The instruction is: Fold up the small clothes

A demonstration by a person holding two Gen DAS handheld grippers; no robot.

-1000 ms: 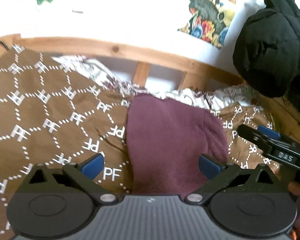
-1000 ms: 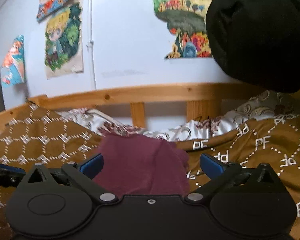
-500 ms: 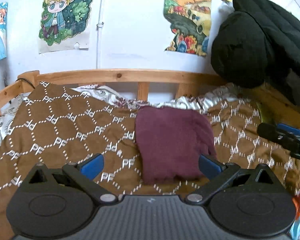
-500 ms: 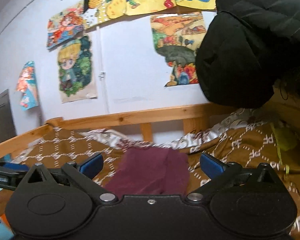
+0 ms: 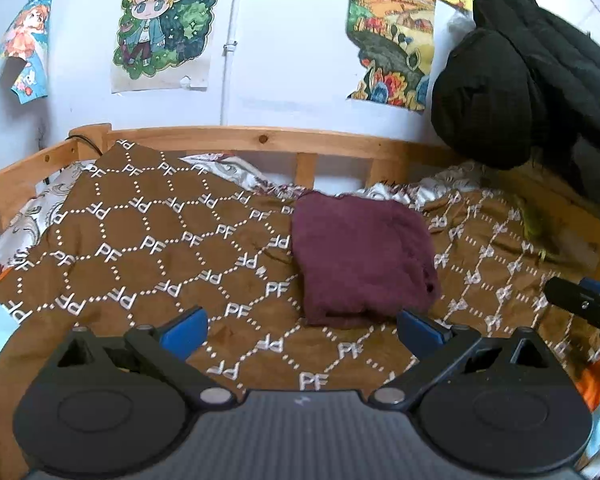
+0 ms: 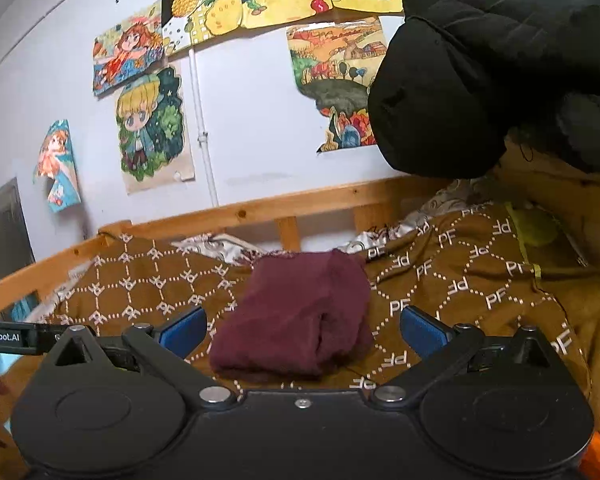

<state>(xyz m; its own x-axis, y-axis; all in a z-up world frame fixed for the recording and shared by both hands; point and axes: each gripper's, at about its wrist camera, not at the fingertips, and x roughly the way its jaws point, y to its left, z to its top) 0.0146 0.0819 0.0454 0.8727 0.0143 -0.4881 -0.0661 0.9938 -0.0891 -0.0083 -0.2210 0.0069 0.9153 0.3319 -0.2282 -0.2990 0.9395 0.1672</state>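
Observation:
A maroon garment (image 5: 360, 256) lies folded into a compact rectangle on the brown patterned bedspread (image 5: 148, 248); it also shows in the right wrist view (image 6: 300, 312). My left gripper (image 5: 302, 330) is open and empty, held back from the garment's near edge. My right gripper (image 6: 302, 330) is open and empty, also short of the garment. The right gripper's tip shows at the right edge of the left wrist view (image 5: 584, 304). The left gripper's finger shows at the left edge of the right wrist view (image 6: 16, 338).
A wooden bed rail (image 5: 260, 142) runs along the wall behind the bedspread. A black padded jacket (image 5: 512, 80) hangs at the right. Drawings (image 5: 164, 28) are taped on the wall. Patterned white bedding (image 5: 236, 172) lies by the rail.
Both grippers have pulled back and up from the folded garment. The garment lies still on the bedspread and more of the wall and bed is in view.

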